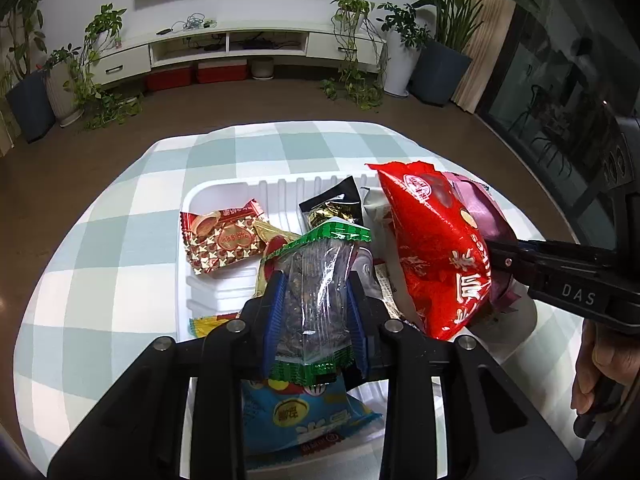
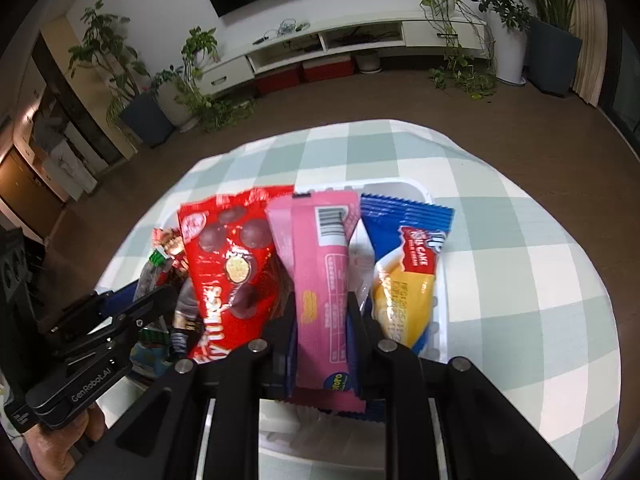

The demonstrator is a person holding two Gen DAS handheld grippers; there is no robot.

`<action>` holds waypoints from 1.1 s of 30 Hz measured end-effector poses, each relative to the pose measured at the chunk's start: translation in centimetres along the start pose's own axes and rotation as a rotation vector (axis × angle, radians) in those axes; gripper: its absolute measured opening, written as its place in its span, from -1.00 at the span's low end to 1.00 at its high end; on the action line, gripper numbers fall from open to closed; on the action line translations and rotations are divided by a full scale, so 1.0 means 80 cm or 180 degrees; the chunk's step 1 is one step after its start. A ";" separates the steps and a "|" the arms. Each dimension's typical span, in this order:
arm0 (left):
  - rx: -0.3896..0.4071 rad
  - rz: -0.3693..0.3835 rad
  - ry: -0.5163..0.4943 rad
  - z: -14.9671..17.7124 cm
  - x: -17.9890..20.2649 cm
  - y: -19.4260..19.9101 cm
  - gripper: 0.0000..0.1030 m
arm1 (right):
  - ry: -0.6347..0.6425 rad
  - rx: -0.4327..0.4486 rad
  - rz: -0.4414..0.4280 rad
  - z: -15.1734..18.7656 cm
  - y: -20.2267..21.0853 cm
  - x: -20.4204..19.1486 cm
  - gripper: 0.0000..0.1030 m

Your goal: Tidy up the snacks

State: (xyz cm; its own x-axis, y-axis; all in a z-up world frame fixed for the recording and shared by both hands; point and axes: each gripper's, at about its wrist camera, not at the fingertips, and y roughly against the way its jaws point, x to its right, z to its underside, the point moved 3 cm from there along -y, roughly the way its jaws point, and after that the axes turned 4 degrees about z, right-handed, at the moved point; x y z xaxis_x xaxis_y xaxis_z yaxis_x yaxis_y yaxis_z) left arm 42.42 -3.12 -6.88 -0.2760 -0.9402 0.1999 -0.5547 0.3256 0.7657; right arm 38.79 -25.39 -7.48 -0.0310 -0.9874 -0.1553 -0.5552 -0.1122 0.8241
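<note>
Low in the middle of the left wrist view, the left gripper is clamped on a clear plastic packet of dark seeds with green sealed ends, hanging over the white ribbed plastic tray on the green-and-white checked tablecloth. In the right wrist view, centre bottom, the right gripper pinches a slim pink wrapped snack bar, with a glossy red foil bag of chocolates to its left and a blue-and-yellow cake wrapper to its right. Both held packets look light, crinkly and slippery. I'd judge the seeds will shift inside, so a mid-body grip suits it, while the bar seems stiffer and safest held across its width.
</note>
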 end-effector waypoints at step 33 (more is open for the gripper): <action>0.1135 -0.0784 -0.0310 0.093 0.074 0.248 0.99 | 0.0208 0.1833 0.0431 0.114 0.245 -0.037 1.00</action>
State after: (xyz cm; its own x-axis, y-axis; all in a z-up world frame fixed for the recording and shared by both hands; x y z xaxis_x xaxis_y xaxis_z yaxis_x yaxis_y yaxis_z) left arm 23.90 -1.50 4.93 -0.1650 -0.9857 -0.0336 -0.8445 0.1236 0.5211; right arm 20.42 -23.68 4.19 -0.0919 -0.9956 -0.0205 -0.9120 0.0758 0.4032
